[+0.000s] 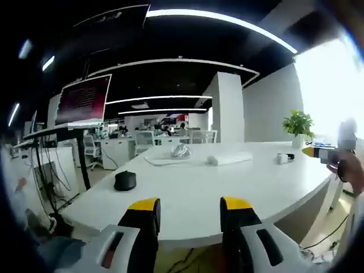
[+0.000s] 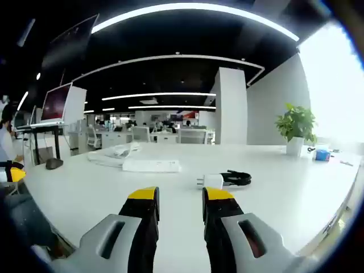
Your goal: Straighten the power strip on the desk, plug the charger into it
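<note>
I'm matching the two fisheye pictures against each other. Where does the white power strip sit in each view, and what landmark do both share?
Left gripper view: the power strip lies far across the desk, right of centre, beyond the jaws.
Right gripper view: the power strip lies left of centre, with the charger to its right.
Shared landmark: the potted plant at the desk's far right.

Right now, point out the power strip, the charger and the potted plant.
power strip (image 2: 151, 165), right gripper view, middle of its top face
charger (image 2: 212, 181), right gripper view, white body
potted plant (image 2: 296, 123), right gripper view, leaves
</note>
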`<state>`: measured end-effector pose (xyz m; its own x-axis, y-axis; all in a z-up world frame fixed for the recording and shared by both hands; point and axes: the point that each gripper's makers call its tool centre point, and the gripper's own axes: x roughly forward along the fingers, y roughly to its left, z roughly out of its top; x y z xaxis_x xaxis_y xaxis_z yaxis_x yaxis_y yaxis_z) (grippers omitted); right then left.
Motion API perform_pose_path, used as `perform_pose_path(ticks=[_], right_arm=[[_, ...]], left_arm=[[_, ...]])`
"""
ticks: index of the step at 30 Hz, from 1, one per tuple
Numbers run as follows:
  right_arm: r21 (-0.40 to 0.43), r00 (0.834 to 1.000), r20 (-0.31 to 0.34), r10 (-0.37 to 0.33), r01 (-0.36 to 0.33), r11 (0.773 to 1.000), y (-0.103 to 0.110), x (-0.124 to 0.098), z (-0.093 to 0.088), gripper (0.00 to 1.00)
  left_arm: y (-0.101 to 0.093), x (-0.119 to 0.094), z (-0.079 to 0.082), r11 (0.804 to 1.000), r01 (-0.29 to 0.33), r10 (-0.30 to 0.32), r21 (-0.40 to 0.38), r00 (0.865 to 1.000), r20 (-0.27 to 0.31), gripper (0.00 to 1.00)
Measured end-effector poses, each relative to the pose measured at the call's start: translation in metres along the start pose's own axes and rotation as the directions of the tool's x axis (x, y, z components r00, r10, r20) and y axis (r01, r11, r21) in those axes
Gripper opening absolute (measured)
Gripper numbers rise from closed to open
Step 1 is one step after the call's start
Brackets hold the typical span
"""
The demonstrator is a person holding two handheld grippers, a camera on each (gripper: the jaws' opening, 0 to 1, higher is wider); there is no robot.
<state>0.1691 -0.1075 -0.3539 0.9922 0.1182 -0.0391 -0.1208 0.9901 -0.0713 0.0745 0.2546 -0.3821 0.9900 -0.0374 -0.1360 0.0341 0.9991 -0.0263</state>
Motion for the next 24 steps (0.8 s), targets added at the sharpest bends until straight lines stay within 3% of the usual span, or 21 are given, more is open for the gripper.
perform_pose_path(ticks=[4,9,15,18,24], right_arm=[[-0.006,1.0,-0.028,-0.005,0.005,1.0,-0.004,-0.003,-0.006,0.32],[0.002,0.999,-0.042,-0.01,0.01,1.0,-0.013,-0.003,-0.012,0.32],[0.007,0.998,-0.049,-0.027,0.027,1.0,-0.019,-0.001,-0.015,0.32],[0.01,0.998,-0.052,-0.017,0.018,1.0,-0.019,-0.004,-0.017,0.32],[0.033,0.997,-0.069,-0.046,0.048,0.998,-0.039,-0.006,-0.033,0.32]], left_arm=[[-0.01,0.007,0.011,0.998,0.037,-0.036,-0.047,0.999,0.034,0.44],[-0.014,0.013,0.011,0.996,0.051,-0.048,-0.07,0.998,0.043,0.44],[-0.018,0.022,0.011,0.993,0.072,-0.064,-0.092,0.994,0.092,0.43],[-0.023,0.03,0.008,0.984,0.106,-0.096,-0.144,0.993,0.075,0.43],[-0.027,0.038,0.009,0.986,0.084,-0.076,-0.147,0.995,0.057,0.46]])
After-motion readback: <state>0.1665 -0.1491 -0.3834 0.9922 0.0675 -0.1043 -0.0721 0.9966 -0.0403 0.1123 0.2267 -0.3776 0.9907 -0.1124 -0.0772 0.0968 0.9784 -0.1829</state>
